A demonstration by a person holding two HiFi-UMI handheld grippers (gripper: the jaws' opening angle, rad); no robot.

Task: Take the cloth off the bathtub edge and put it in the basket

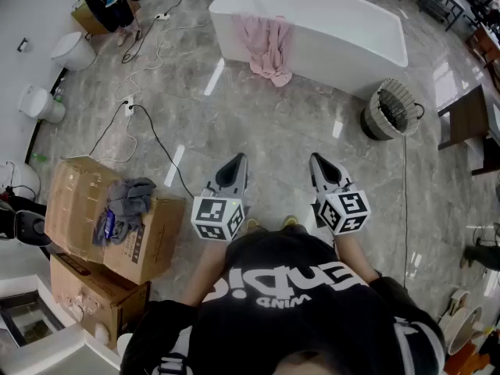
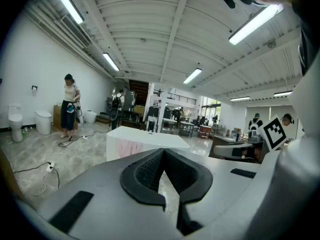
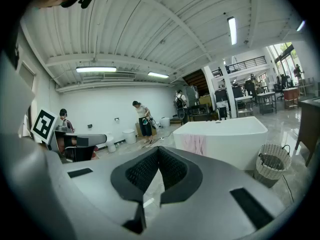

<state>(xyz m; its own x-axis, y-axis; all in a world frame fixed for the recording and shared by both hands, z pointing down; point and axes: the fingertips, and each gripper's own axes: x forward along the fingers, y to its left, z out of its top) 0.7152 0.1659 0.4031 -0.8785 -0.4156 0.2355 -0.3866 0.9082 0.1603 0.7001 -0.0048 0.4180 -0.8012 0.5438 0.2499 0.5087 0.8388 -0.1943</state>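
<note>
Left gripper, right gripper closed, empty

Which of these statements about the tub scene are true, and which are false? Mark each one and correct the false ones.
1. The cloth hangs over the tub edge. True.
2. The cloth lies in the basket. False: it is on the tub.
3. The left gripper has its jaws together with nothing between them. True.
4. The right gripper grips the cloth. False: its jaws are shut on nothing, well short of the tub.
5. The basket stands on the floor by one end of the tub. True.
</note>
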